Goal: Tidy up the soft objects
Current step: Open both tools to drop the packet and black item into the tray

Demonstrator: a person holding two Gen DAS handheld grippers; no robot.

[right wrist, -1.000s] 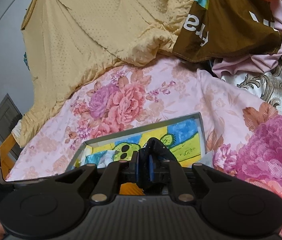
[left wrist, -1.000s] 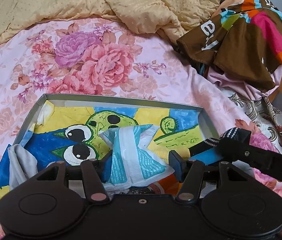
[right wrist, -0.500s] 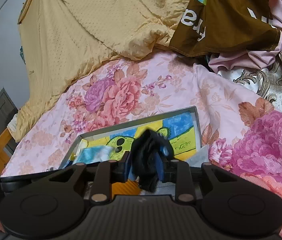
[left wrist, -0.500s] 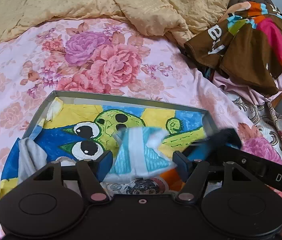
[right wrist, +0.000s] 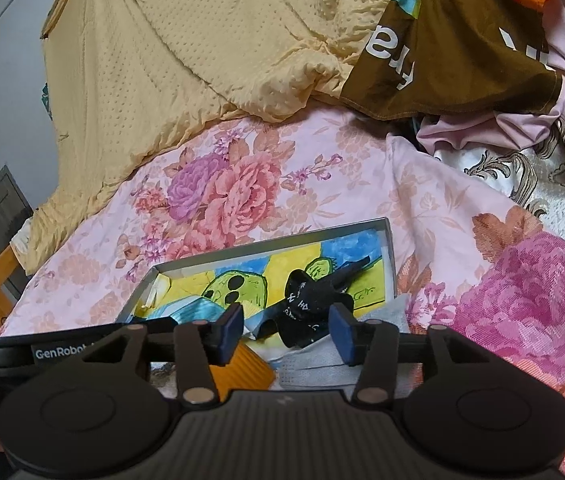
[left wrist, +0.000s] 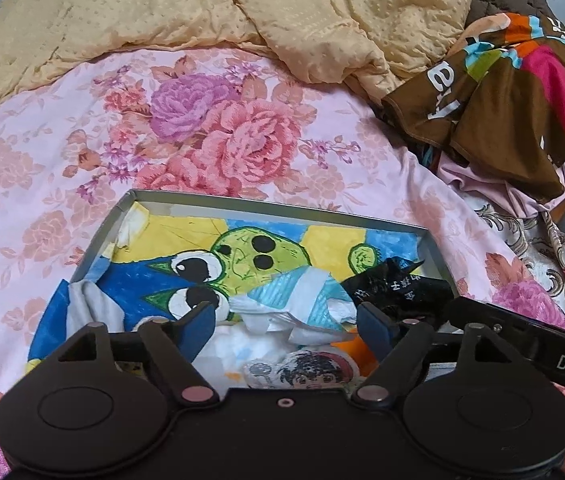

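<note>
Both my claws are opening – left (left wrist: 286,322) off the blue pack (left wrist: 298,300), right (right wrist: 286,332) off the black pouch (right wrist: 310,304) – in the tray (left wrist: 282,208).

Both tools tilt downward side by side, the left tool (left wrist: 286,320) with its blue pads spread wide and still parting. The right tool (right wrist: 286,330) is also opening, its pads clear of contact. A hand shows at the right view's lower-left edge
</note>
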